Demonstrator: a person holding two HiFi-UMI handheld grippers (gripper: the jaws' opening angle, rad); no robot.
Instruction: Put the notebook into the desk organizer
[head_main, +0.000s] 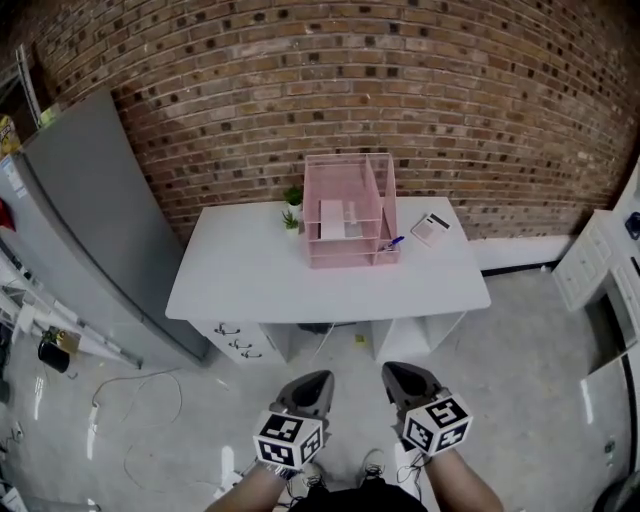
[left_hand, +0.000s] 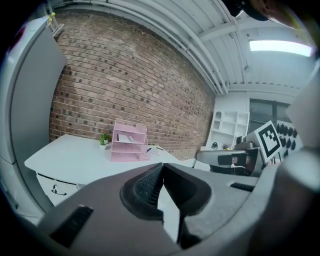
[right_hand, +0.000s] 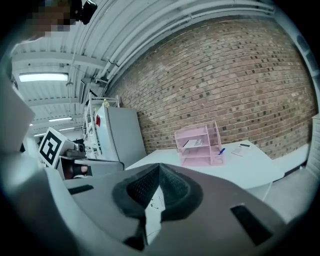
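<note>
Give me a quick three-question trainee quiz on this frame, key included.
1. True or false: the left gripper and the right gripper are both shut and empty.
2. The notebook lies: A) inside the desk organizer; B) on the desk, right of the organizer; C) on the floor.
3. What stands just left of the organizer?
Key: 1 true; 2 B; 3 a small potted plant.
</note>
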